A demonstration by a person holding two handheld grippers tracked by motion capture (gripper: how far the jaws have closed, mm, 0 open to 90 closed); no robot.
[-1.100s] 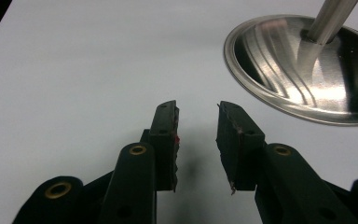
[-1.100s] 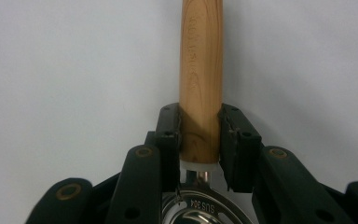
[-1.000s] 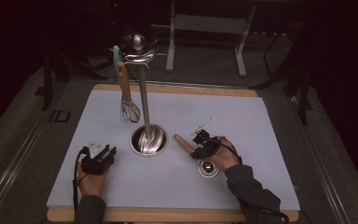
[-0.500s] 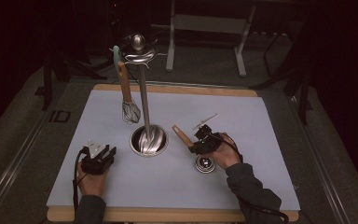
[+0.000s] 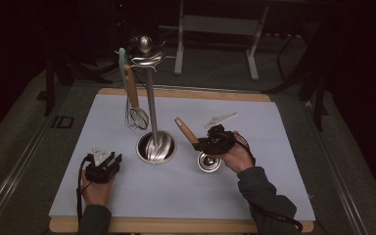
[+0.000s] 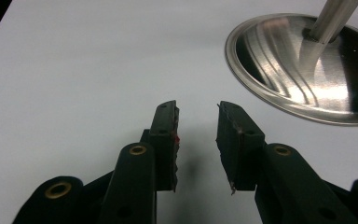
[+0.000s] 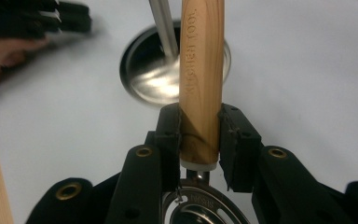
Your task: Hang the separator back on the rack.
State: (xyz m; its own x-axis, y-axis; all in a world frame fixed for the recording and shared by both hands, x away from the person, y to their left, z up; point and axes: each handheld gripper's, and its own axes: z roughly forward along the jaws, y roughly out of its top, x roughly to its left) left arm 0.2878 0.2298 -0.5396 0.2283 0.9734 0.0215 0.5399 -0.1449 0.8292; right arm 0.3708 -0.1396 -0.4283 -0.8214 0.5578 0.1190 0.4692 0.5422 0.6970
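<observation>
The right claw (image 7: 200,135) pinches a wooden-handled strainer (image 5: 208,160) above the worktop (image 5: 284,161), right of the utensil stand's steel base (image 5: 156,147), while the left claw (image 6: 196,135) rests spread and empty beside it.

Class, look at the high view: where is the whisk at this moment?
The whisk hangs from the top of the metal utensil stand, on its left side, in the back-left part of the white mat.
</observation>
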